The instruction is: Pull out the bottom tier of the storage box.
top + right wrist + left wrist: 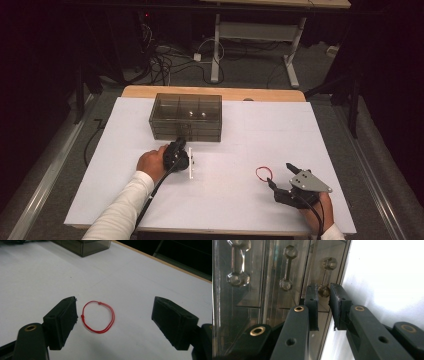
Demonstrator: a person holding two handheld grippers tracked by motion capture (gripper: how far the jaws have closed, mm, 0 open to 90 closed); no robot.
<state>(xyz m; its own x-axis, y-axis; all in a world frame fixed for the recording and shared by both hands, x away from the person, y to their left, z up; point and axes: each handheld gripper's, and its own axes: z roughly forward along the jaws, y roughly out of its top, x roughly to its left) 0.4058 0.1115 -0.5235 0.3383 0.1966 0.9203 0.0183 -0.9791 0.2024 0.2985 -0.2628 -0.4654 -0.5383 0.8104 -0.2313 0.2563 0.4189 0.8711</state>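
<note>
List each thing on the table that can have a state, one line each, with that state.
Drawer box: drawers look pushed in, its far side toward the table's back edge.
Drawer handle: one knob sits between the left gripper's fingers.
Left gripper: narrowly open around that knob, grip not yet certain.
Right gripper: wide open, holding nothing.
Red string loop: flat on the table, untouched, between the right gripper's fingers.

left gripper [323, 293] jaws narrowed, right gripper [113, 322] jaws wide

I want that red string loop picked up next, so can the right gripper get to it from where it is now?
Probably yes. The right gripper is wide open and the red string loop lies flat on the white table between its jaws, nothing in between. The loop is thin and flat, so pinching it may be fiddly.
</note>
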